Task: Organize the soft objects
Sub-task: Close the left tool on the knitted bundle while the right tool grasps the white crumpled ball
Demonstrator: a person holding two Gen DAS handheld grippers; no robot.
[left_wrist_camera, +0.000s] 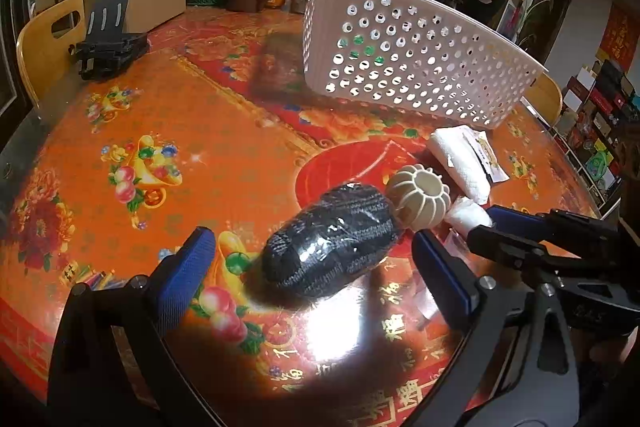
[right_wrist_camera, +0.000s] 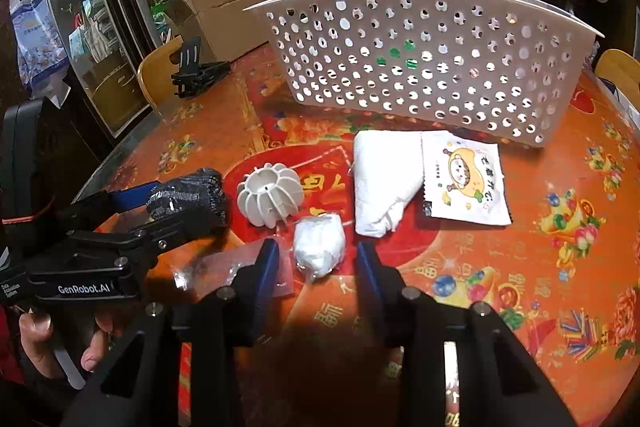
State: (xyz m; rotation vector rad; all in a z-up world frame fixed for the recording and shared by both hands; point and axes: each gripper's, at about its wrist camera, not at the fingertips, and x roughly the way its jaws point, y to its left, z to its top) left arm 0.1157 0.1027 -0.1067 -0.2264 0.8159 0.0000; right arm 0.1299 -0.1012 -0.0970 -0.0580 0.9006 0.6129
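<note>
The dark knitted bundle (left_wrist_camera: 330,241), wrapped in clear film, lies on the orange patterned table (left_wrist_camera: 168,131) between the blue pads of the left gripper (left_wrist_camera: 316,267). Its long axis runs diagonally, the near end toward the left finger and the far end pointing ahead and to the right, at the cream ribbed ball (left_wrist_camera: 418,197), which it touches or nearly touches. The left fingers stand wide apart, with a gap on each side of the bundle, gripping nothing.

The right gripper (right_wrist_camera: 318,265) is also spread, its fingers flanking a small white wrapped ball (right_wrist_camera: 319,247) that sits just ahead of the tips; contact cannot be told. Ahead and slightly right of those fingers lies a folded white towel (right_wrist_camera: 384,179), its long axis running away from the gripper, with a cartoon-printed packet (right_wrist_camera: 464,179) touching its right side.

Farther ahead stands the white perforated basket (right_wrist_camera: 420,67), its long side facing both grippers. Green patches show through a few holes; its contents cannot be made out otherwise. To the far left of the left fingers a black stand (left_wrist_camera: 108,43) rests on the table.
</note>
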